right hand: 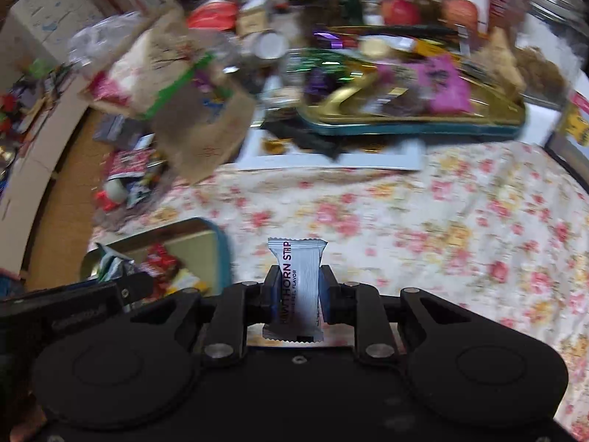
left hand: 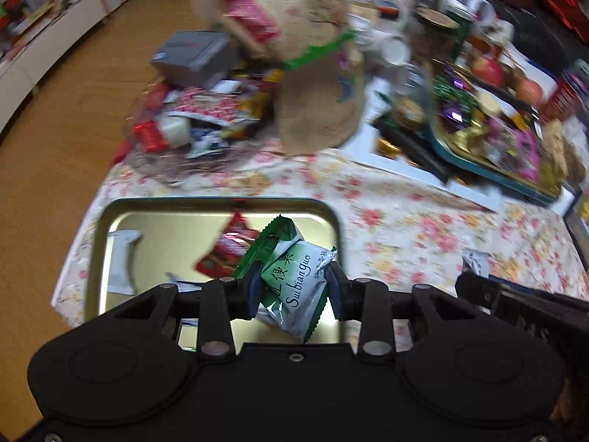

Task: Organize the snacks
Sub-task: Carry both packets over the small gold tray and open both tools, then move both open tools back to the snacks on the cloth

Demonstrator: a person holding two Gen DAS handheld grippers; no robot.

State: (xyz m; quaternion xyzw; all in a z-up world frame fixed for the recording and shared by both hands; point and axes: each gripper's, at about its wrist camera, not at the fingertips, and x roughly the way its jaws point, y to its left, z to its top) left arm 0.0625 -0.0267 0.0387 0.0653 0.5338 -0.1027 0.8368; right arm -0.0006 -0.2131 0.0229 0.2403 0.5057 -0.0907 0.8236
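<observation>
Green-and-white snack packet (left hand: 294,283) is sitting clamped between the pads of the left hand-held gripper (left hand: 294,287), its crinkled top sticking out beyond the fingertips. Directly beneath and ahead of that hand-held gripper, a gold metal tray (left hand: 110,221) is lying on the floral cloth of the worktop (left hand: 423,221); a red wrapper (left hand: 228,250) and a grey sachet (left hand: 123,261) are resting inside it.

The right hand-held gripper (right hand: 296,287) is gripping a white hawthorn strip bar (right hand: 298,276) upright, jaws closed tight on its narrow sides. It is hovering over bare floral cloth, with the gold tray just to its left.

Further ahead of both, blurred, a burlap bag (left hand: 316,73), a heap of loose snacks (left hand: 191,118) and a second, teal-rimmed tray (right hand: 423,125) crowded with sweets are occupying the far worktop.
</observation>
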